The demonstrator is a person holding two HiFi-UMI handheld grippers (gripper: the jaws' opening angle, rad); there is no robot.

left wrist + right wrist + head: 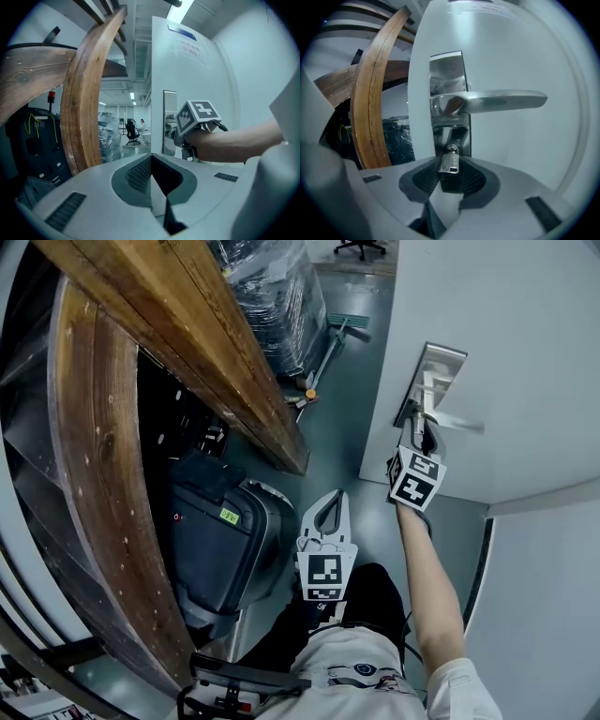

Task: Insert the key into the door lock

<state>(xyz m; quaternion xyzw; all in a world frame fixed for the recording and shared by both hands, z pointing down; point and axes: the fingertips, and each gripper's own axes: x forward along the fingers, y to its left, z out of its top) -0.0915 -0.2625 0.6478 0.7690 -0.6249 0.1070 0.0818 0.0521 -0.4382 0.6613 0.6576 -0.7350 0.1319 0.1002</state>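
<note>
**Key at the lock, held in our right gripper**

Right gripper (450, 174): jaws clenched on the key (449, 163), which stands between the pads with its tip pointing at the door (520, 51). The key sits right at the round cylinder (451, 149) low on the steel lock plate (448, 75), just under the lever handle (497, 101). We can't tell whether the tip is in or only touching. In the head view our right arm reaches up to the plate and the gripper is pressed close to it.

Left gripper (151, 176): jaws closed together, nothing between them. It hangs low near our body, well apart from the door and pointing roughly toward it. A curved wooden beam (86, 93) is on its left
</note>
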